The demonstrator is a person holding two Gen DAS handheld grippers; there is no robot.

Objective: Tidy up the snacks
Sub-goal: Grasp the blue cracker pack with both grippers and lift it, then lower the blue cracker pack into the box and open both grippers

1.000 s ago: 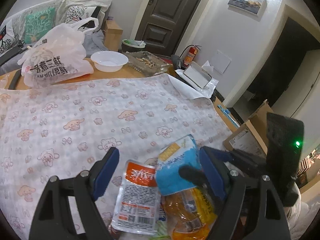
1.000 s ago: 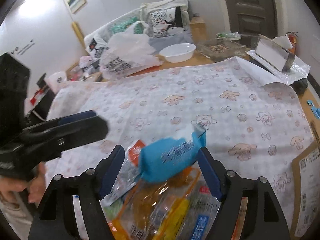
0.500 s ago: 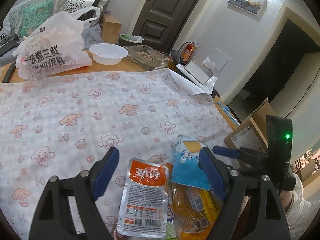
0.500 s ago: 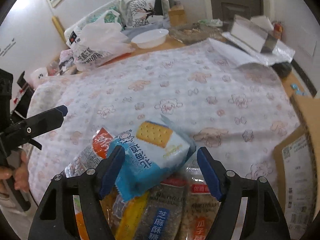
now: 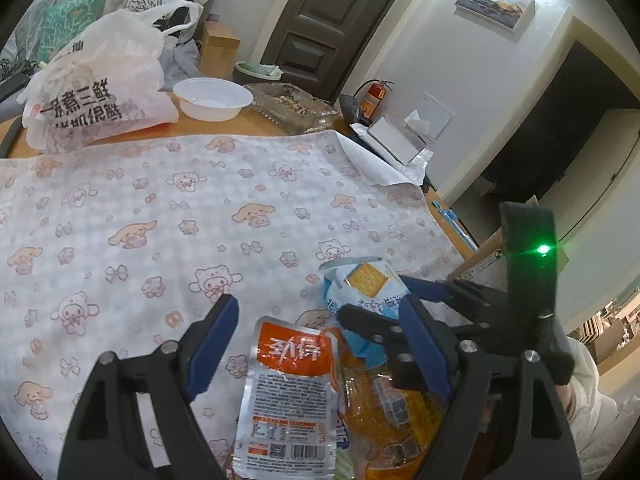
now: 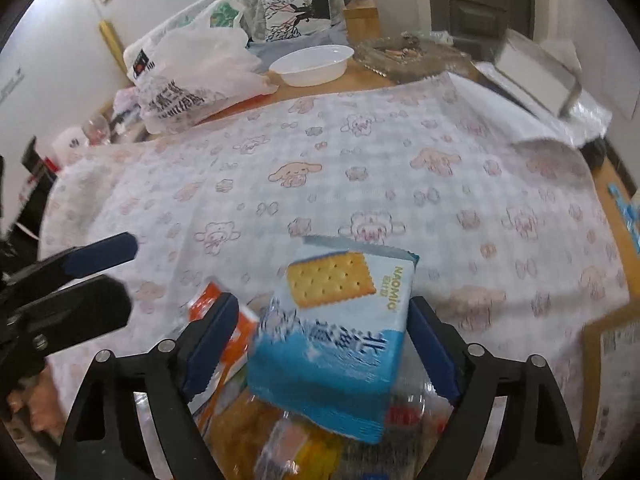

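right gripper (image 6: 322, 336): jaws spread wide on either side of the blue cracker pack (image 6: 340, 332); neither pad seems to press it, so it looks let go.
what changed: a second ago the pack hung tilted and blurred between these jaws; half a second ago it was lying flat; now it rests cracker picture up on the near snack heap, with the jaws a little further back.
left gripper (image 5: 316, 344): spread wide, grasping nothing, hovering over the orange-and-silver pouch (image 5: 292, 392), as it did a second ago.
meaning for the task: judged, one pack has been laid face up; the pouch and the yellow pack (image 5: 396, 412) beside it remain unsorted.
where the snacks lie: all bunched at the near edge of the tablecloth (image 5: 160, 208).
edges: cloth ends near on the right, where a cardboard box (image 6: 612, 380) stands.
open room: broad bare cloth far and left; white bowl (image 5: 212, 98) and printed plastic bag (image 5: 96, 88) sit at the far edge.
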